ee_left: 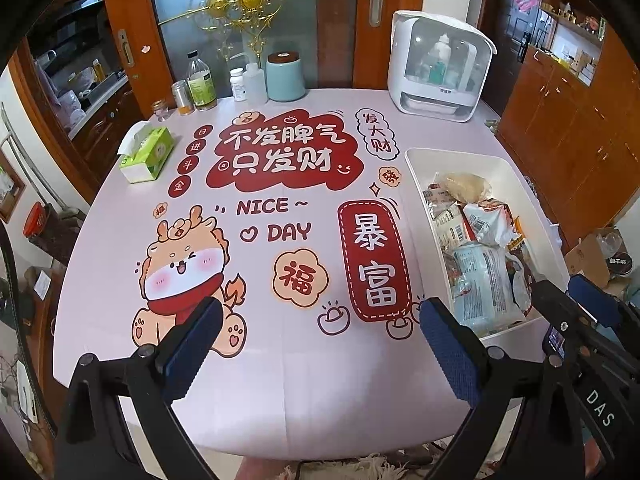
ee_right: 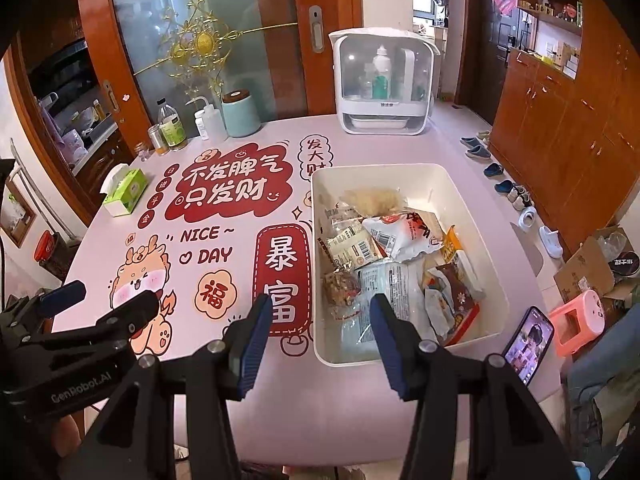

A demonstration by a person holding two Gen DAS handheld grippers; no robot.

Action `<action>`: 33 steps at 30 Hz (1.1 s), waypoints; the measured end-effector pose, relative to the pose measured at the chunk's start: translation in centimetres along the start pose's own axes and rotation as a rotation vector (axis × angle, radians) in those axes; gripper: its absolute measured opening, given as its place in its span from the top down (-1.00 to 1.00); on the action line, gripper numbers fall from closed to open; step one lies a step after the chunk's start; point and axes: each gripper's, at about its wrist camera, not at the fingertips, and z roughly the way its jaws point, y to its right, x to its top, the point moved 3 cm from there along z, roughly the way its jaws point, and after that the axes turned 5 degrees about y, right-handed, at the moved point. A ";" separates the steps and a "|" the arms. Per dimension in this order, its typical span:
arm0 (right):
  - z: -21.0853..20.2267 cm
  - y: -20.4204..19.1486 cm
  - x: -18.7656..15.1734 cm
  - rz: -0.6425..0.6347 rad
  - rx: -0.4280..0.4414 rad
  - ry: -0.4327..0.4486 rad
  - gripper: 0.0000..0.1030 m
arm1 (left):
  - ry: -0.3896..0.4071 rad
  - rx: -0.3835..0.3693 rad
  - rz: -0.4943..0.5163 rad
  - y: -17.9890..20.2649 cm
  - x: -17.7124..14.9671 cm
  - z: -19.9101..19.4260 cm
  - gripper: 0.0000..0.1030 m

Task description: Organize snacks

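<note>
While both tongs, left tongs (ee_left: 320, 340) and right tongs (ee_right: 316, 336), are hovering released and empty, mixed plastic snack packets (ee_right: 384, 256) are sitting heaped in the white rectangular plastic bin (ee_right: 476, 216) on the table's right; best descending onto one top packet.

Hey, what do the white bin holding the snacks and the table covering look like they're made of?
The white bin looks like smooth moulded plastic: thin even walls, rounded corners, soft sheen. The table covering seems a printed vinyl or plastic sheet: glossy cartoon print, faint fold creases; coated fabric is possible.
</note>
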 end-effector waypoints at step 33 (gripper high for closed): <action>0.5 -0.2 -0.4 -0.002 0.003 -0.017 0.00 | -0.009 -0.011 0.020 0.4 -0.1 0.3 -0.91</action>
